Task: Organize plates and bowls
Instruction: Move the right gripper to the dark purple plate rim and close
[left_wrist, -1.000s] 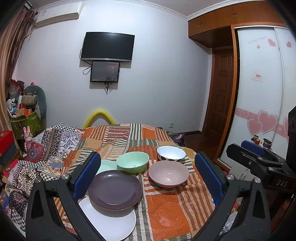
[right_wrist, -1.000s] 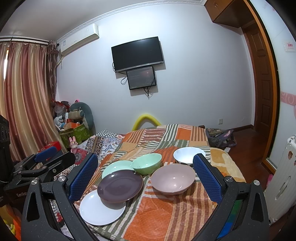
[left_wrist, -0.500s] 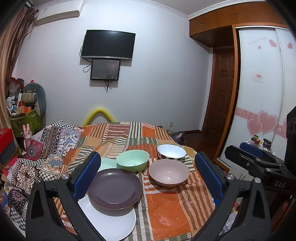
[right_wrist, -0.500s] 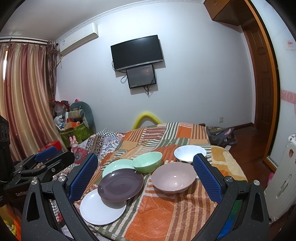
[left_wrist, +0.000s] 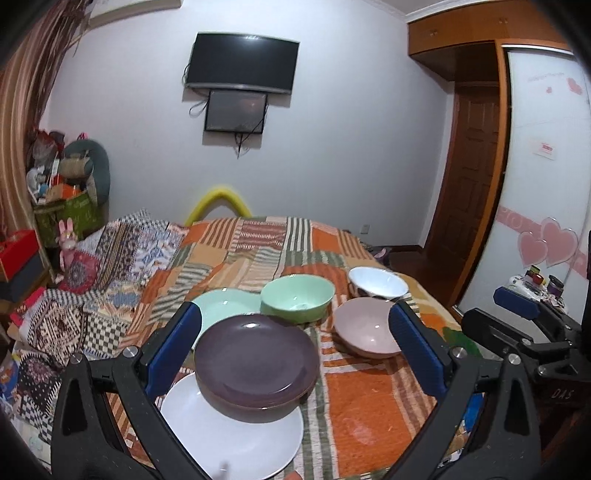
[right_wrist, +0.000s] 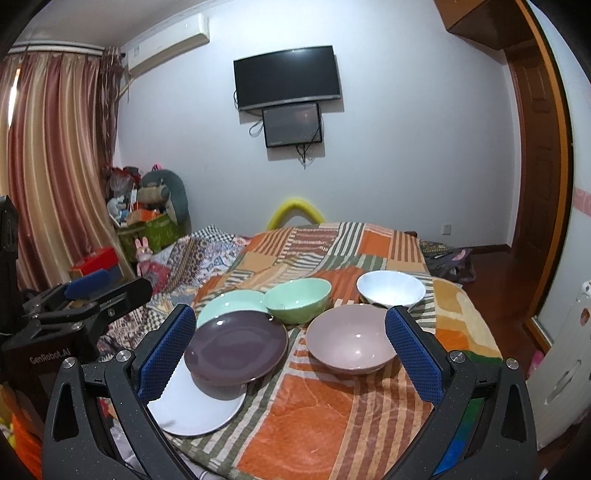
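Observation:
On a striped orange blanket lie a purple plate overlapping a white plate, a mint plate, a mint bowl, a pink bowl and a white bowl. My left gripper is open and empty, above the near edge, framing the purple plate. My right gripper is open and empty, framing the purple plate and pink bowl. The mint bowl, white bowl, mint plate and white plate show there too.
The blanket-covered surface drops off at the near and right edges. A patterned quilt lies to the left. A wardrobe and door stand right. Clutter and boxes stand at the far left by the curtain.
Both grippers have moved slightly forward and lower toward the dishes. The dishes have not moved.

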